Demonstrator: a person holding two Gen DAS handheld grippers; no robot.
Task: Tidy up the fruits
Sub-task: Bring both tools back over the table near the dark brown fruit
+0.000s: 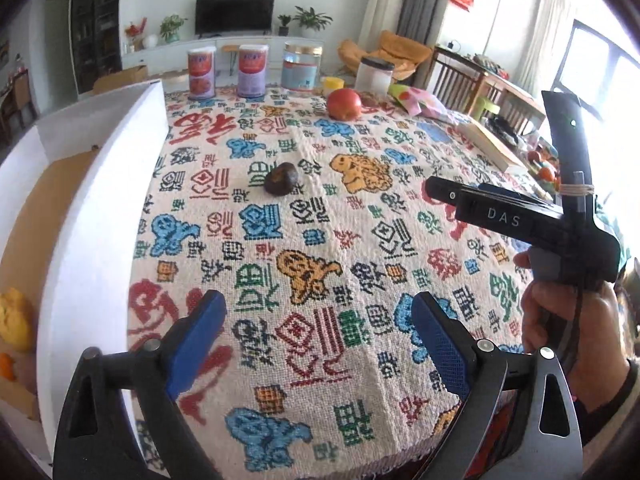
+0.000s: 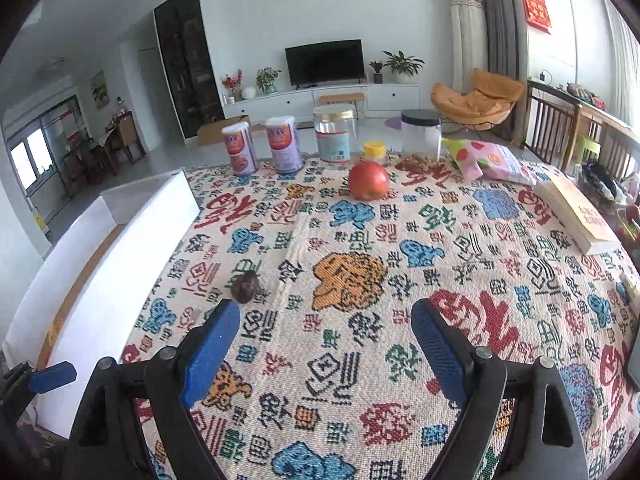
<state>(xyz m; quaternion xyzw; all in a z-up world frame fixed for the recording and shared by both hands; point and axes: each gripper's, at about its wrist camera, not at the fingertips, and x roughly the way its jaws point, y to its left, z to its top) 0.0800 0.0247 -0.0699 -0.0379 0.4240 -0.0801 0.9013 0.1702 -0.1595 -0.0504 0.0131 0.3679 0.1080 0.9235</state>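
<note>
A red apple stands far back on the patterned tablecloth. A small dark brown fruit lies mid-table, near the white box on the left. Inside the box lie a yellow fruit and an orange piece. My left gripper is open and empty, low over the near cloth beside the box wall. My right gripper is open and empty over the cloth; the dark fruit sits just beyond its left finger. In the left wrist view the right gripper's body is at right.
At the table's far edge stand two purple cans, a glass jar, a black-lidded jar, a small yellow pot, scattered nuts and a pink snack bag. A book lies at right.
</note>
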